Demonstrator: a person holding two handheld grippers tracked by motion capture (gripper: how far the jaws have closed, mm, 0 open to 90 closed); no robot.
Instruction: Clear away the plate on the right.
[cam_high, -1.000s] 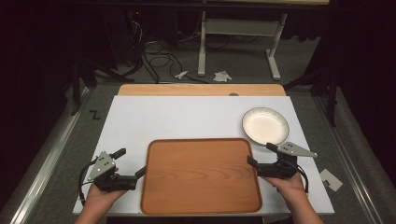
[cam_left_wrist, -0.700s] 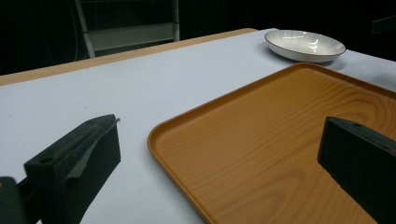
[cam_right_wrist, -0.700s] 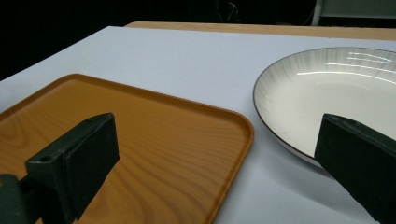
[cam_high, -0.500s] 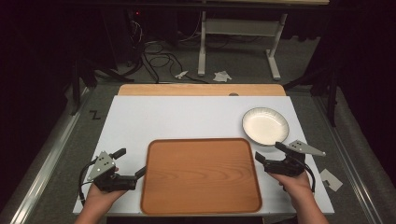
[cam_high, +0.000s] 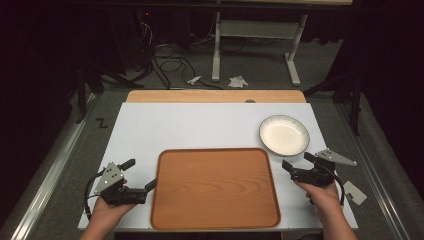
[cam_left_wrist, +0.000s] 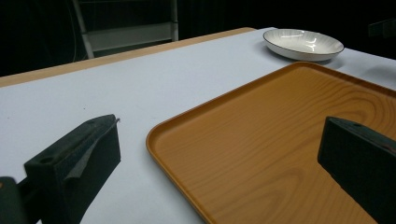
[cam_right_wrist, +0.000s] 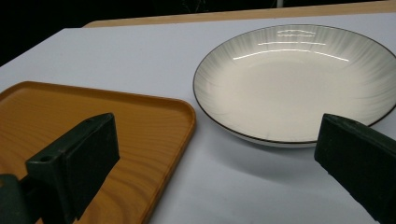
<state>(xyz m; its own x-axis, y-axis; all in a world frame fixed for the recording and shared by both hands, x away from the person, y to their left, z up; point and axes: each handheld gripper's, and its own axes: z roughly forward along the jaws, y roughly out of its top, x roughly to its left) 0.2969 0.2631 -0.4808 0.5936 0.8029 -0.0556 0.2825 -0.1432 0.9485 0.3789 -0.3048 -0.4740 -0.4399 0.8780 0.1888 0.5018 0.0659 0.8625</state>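
Note:
A wooden tray (cam_high: 215, 187) lies at the near middle of the white table top (cam_high: 200, 125). A white ribbed plate (cam_high: 284, 135) with a dark rim sits off its far right corner. My left gripper (cam_high: 141, 173) stands open at the tray's left edge; one jaw hangs over the tray (cam_left_wrist: 261, 140), the other over the white surface, and the plate (cam_left_wrist: 303, 44) lies far off. My right gripper (cam_high: 297, 161) is open just right of the tray, near the plate. Its jaws frame the tray's corner (cam_right_wrist: 140, 116) and the plate (cam_right_wrist: 294, 79); nothing is between them.
A bare wooden strip (cam_high: 215, 96) runs along the table's far edge. On the floor beyond it are a white metal frame (cam_high: 255, 30), cables (cam_high: 165, 55) and paper scraps (cam_high: 237, 81). A grey scrap (cam_high: 355, 192) lies off the table's right edge.
My right gripper has drawn back to the right, off the tray's right edge and closer to the plate. The left gripper and the tray have stayed put.

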